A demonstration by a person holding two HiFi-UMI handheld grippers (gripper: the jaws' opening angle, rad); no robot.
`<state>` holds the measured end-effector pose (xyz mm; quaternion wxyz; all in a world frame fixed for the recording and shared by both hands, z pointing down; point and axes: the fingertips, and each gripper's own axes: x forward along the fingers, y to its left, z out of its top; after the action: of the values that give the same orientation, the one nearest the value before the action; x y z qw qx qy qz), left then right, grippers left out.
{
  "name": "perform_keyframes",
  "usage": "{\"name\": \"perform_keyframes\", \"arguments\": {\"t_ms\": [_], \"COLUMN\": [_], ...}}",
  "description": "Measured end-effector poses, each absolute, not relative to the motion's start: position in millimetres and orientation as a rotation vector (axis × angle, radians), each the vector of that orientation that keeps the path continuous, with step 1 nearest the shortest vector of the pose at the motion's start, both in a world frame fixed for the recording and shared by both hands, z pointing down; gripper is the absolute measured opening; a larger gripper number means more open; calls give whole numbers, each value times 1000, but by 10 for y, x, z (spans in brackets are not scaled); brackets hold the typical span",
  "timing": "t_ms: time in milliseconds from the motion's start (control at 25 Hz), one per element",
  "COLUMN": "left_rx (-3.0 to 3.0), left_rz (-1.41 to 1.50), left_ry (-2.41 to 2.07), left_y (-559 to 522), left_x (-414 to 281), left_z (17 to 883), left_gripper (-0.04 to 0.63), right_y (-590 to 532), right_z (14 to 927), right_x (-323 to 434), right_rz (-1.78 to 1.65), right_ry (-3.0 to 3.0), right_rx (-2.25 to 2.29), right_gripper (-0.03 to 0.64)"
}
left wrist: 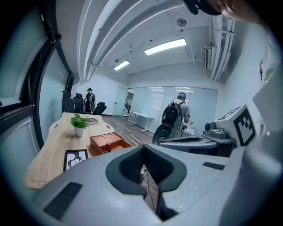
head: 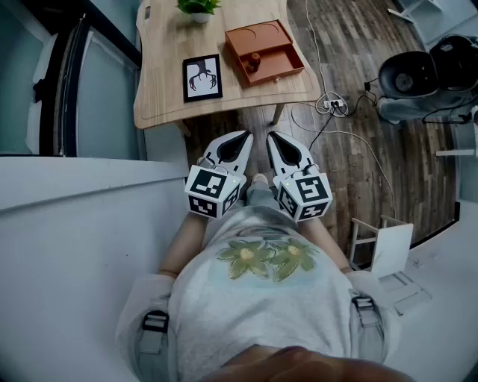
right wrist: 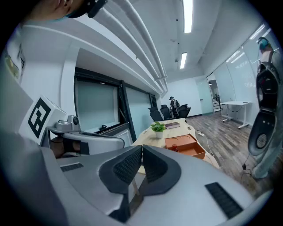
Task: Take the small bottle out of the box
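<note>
1. Both tools were held up in front of the person's chest. The left gripper (head: 240,140) had its jaws pressed together at the tips with nothing between them.
2. The right gripper (head: 273,139) was the same: jaws fully together, nothing between them. The two sat side by side, well short of the table (head: 160,93).
3. The small bottle (head: 255,60) stood inside the open orange-brown box (head: 278,51), in its lower compartment near the left wall. It was only a little reddish-brown shape, and any label on it was too small to read.
4. The box lay on the far right part of the table, well apart from both grippers.
5. The potted plant (head: 199,7) was cut off by the top edge of the head view. Both gripper views showed it whole, beyond the box.
6. A black-framed picture (head: 202,77) lay left of the box and showed an antlered animal. No caption could be made out.
7. The cubes on the grippers carried black-and-white square patterns, with no readable words.
8. The person's own legs were mostly hidden under the grey top.
9. A person with a backpack (left wrist: 176,112) stood far off by the glass wall, back turned.
10. A tangle of cables (head: 332,104) lay on the wood floor beside the table.
</note>
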<state>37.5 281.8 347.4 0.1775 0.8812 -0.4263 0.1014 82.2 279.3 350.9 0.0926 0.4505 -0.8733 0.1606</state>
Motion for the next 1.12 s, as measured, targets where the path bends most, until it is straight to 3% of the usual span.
{"name": "perform_keyframes", "arguments": {"t_ms": [1120], "left_rx": [2355], "left_rz": [234], "left_ry": [-1332], "left_y": [2372], "left_x": [425], "left_z": [3772], "left_gripper": [8], "right_y": [2245], "right_z": [3717], "right_x": [999], "right_rz": [466], "right_ry": [-2650], "right_rx": [1227], "right_gripper": [12]}}
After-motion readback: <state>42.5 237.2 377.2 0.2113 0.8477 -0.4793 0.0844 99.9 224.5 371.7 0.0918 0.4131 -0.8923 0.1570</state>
